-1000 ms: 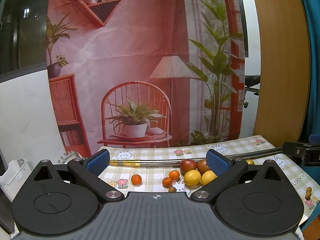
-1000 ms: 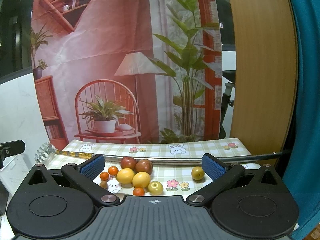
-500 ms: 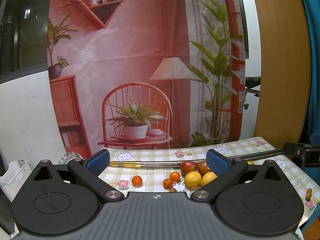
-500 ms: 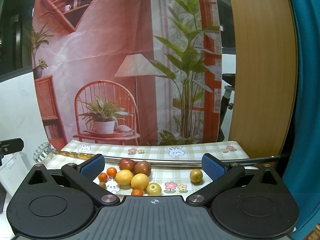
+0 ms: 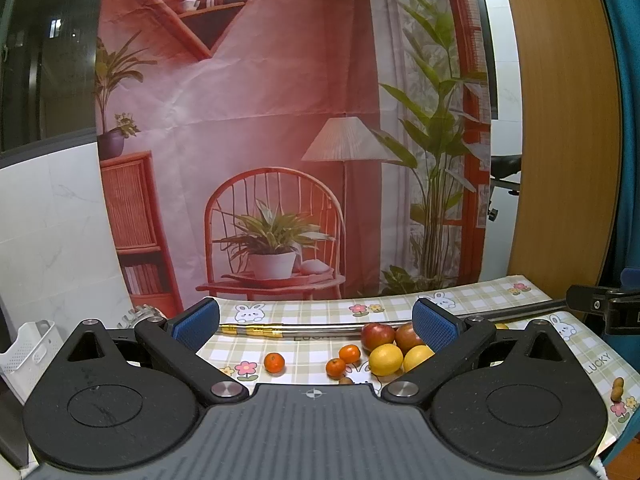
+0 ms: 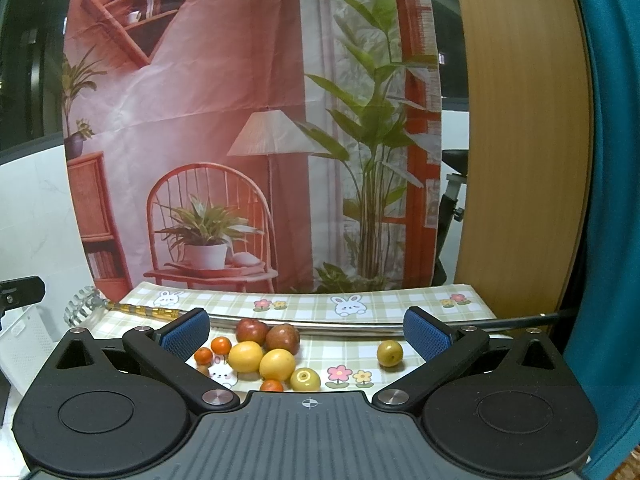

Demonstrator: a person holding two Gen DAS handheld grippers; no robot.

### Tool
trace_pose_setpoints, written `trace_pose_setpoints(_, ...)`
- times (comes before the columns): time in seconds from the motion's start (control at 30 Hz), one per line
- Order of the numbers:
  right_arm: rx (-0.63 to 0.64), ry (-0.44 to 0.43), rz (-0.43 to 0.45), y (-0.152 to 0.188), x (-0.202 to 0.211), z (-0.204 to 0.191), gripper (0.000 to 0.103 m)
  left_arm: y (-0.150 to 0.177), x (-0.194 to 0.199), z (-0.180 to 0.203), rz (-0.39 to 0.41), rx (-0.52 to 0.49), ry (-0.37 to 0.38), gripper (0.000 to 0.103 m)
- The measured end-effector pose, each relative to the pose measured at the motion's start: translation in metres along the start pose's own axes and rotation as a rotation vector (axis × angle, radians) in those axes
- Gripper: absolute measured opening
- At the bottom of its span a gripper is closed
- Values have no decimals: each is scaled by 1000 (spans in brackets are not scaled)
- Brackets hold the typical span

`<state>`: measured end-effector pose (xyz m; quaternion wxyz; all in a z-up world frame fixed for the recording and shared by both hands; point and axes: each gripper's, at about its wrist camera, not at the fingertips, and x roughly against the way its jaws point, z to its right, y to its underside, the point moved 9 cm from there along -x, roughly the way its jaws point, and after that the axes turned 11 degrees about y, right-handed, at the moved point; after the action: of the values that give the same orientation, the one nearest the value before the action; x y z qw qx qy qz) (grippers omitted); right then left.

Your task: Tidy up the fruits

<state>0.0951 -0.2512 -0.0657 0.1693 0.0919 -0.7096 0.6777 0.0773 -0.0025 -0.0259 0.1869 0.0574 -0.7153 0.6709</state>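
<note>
Both of my grippers tip slightly upward over the checked tablecloth, the fruit sliding a little lower in each wrist view than a second ago. No fruit has shifted on the cloth, so I judge the sorting has not yet begun.

My left gripper has its blue pads spread wide, nothing between them and nothing touched. My right gripper is likewise fully apart and empty.

The fruit lies ahead of both, near the long metal rod that crosses the table. Two red apples sit just in front of the rod, two yellow lemons touching them on the near side. Small oranges lie scattered to the left, one well apart from the cluster. A greenish fruit rests beside the lemons; another sits alone off to the right (near my right pad). A white basket stands off the table's left end.
</note>
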Motion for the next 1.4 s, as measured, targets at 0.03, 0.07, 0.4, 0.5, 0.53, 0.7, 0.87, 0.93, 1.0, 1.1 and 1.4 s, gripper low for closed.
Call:
trace_pose_setpoints(0.03,-1,-1,0,0,0,0,103,0,0,0,0,0,0,103)
trace_pose_setpoints(0.07,-3,-2,-1,3,0,-1,103,0,0,0,0,0,0,103)
trace_pose_setpoints(0.4,-3,2,0,0,0,3,103,0,1,1,2,0,5,103)
trace_pose_setpoints(0.5,-3,6,0,0,-1,5,103,1,1,1,1,-3,8,103)
trace_pose_setpoints(0.53,-3,6,0,1,-2,6,103,1,1,1,1,-3,8,103)
trace_pose_setpoints(0.7,-2,4,0,-1,-4,8,103,1,1,1,2,2,12,103)
trace_pose_setpoints(0.87,-1,5,-2,1,-6,8,103,1,-2,1,1,8,19,103)
trace_pose_setpoints(0.93,-1,5,-2,2,-4,6,103,1,-2,0,1,9,17,103)
trace_pose_setpoints(1.0,-2,3,-3,1,-5,7,103,1,-2,-1,4,10,14,103)
trace_pose_setpoints(1.1,-2,-1,-3,4,-8,5,103,3,-5,-4,-5,12,15,103)
trace_pose_setpoints(1.4,11,7,16,11,-26,5,103,15,-24,-70,-53,142,-21,103)
